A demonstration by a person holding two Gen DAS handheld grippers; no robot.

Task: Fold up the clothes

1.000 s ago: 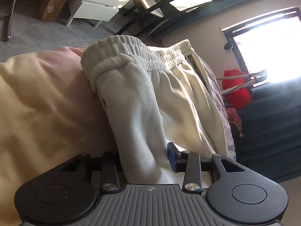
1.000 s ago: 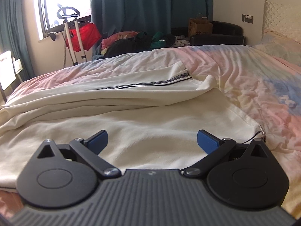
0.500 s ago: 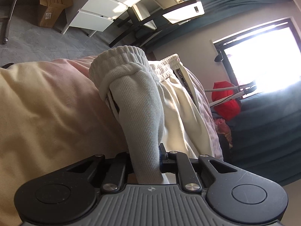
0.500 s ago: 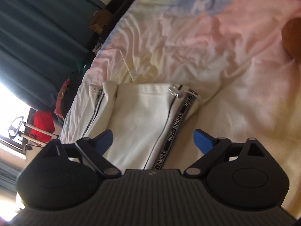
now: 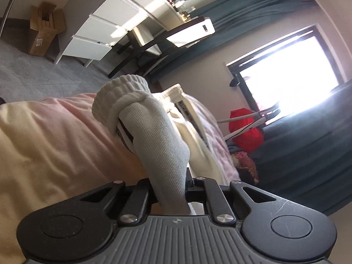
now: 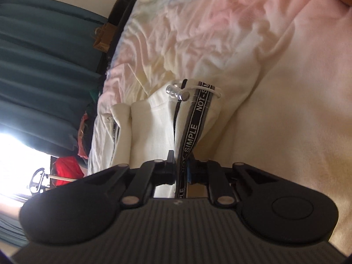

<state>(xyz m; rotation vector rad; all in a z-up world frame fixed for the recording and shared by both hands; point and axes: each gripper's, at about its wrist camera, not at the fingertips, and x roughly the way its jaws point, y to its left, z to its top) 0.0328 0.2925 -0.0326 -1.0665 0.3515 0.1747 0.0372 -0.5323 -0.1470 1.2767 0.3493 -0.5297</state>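
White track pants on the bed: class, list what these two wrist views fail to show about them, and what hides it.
- Left wrist: the white track pants bunch up in the left gripper; their legs are hidden behind that fold.
- Right wrist: the right gripper covers the lettered side stripe, cutting its wording short.
- Right wrist: the waistband is out of view.

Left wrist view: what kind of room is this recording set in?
Most likely a bedroom: a bed with a pastel sheet, a white drawer unit against the wall, and teal curtains beside a bright window.
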